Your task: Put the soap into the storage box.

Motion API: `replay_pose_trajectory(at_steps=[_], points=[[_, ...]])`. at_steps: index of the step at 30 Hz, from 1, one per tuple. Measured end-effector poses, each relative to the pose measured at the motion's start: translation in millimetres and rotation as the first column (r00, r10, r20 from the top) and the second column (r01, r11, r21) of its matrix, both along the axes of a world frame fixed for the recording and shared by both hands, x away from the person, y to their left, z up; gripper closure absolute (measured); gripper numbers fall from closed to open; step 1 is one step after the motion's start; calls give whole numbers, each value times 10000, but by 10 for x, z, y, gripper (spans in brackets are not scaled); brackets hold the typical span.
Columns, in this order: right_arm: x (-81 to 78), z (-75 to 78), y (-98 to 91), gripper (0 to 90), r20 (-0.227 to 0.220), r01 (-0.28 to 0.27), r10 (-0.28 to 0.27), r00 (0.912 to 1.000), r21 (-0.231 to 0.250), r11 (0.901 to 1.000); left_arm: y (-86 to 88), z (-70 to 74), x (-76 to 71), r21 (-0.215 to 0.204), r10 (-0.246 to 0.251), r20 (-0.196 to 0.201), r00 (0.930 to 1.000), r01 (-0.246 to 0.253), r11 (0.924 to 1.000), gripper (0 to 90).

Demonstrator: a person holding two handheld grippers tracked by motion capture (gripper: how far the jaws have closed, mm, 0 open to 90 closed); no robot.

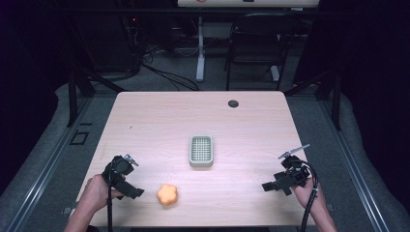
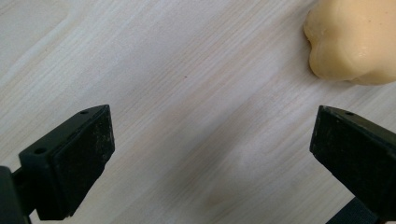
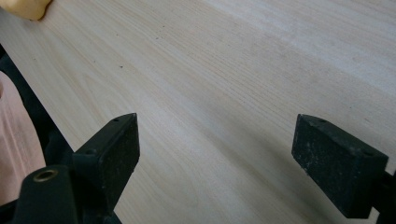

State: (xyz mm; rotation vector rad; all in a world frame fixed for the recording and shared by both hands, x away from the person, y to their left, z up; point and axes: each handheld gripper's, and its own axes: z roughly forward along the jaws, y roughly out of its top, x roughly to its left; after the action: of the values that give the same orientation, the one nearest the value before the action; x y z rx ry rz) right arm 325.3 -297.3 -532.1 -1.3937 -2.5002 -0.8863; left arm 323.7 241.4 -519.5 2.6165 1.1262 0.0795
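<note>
Item: one orange flower-shaped soft toy (image 1: pixel 167 194), rounded lobes around a plump middle, smooth matt surface, lying in the lower centre-left of the high view on the pale wood-grain table (image 1: pixel 159 121), close to the near edge. In the left gripper view it appears at the upper right corner as a paler yellow-orange lump (image 2: pixel 355 39) with a few small dark specks and a shallow crease between two lobes; in the right gripper view a sliver of it sits at the upper left corner (image 3: pixel 25 7). No brand, label or readable writing shows on it or on anything else. Left gripper (image 1: pixel 131 191): lower left of the high view, held in a hand (image 1: pixel 96 193), just beside the toy but apart from it; its own view (image 2: pixel 212 154) shows the jaws spread wide with bare table between them and nothing held. Right gripper (image 1: pixel 273 186): lower right of the high view, well apart from the toy; its own view (image 3: pixel 215 163) shows the jaws likewise wide apart over bare table, nothing gripped. Also present: a small grey-green rectangular tray with a gridded inside (image 1: pixel 201 165) at the centre of the table; a dark round cable port (image 1: pixel 233 103) toward the upper right of the tabletop.
</note>
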Motion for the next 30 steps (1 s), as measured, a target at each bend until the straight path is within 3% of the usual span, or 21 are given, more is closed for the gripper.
replay_pose_trajectory(at_steps=[13, 30], points=[[4, 9, -5, 149, 17, -50, 50, 10000, 26, 10000, -98, 69, -32, -154, -509, -257, 9984, 505, 9986, 0], [2, 11, 7, 149, -73, -183, 182, 9998, -90, 9998, -346, 84, -109, 120, -1299, -422, 9906, 1305, 9914, 0]])
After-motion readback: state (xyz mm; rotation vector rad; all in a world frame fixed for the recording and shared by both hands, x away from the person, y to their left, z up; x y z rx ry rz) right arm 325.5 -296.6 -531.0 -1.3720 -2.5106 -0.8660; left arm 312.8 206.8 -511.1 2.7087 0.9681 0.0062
